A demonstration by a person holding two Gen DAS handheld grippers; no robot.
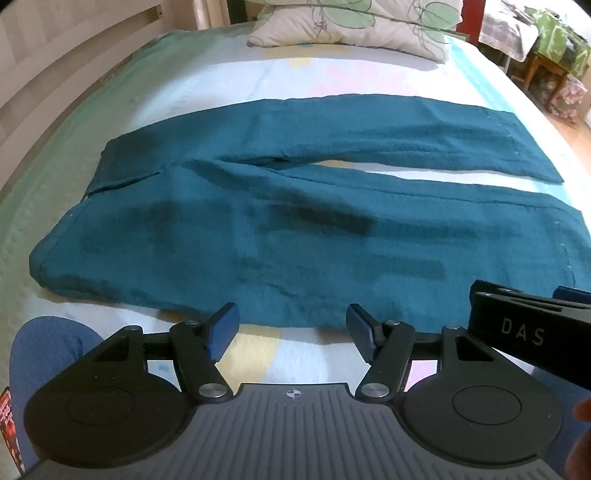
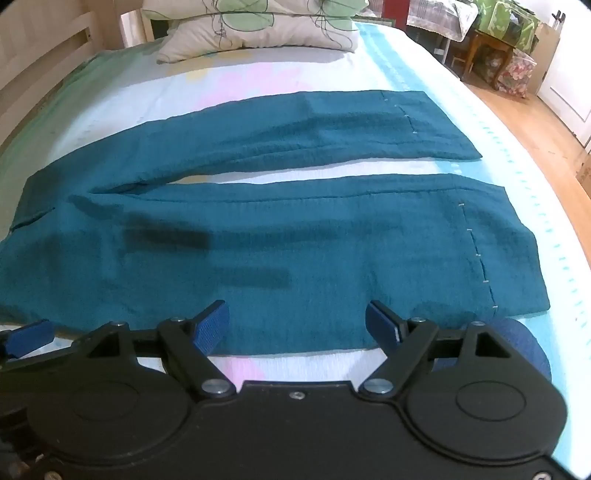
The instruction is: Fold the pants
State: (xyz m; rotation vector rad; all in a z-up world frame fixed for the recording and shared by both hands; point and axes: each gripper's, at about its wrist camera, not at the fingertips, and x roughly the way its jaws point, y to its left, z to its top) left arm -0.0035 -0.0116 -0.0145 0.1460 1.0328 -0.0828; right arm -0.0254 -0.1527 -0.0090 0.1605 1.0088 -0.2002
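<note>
Teal pants [image 1: 295,229] lie flat and spread out on the bed, waist at the left, both legs running right with a gap between them. They also show in the right wrist view [image 2: 295,251]. My left gripper [image 1: 291,328] is open and empty, just above the near edge of the near leg. My right gripper [image 2: 297,325] is open and empty, over the near edge of the near leg closer to the hem. The right gripper's side shows in the left wrist view [image 1: 532,325].
The pastel bedsheet [image 1: 332,81] covers the bed. A leaf-print pillow [image 2: 258,29] lies at the head. A wooden bed frame [image 1: 55,66] runs along the left. A wooden floor [image 2: 535,122] and furniture lie to the right.
</note>
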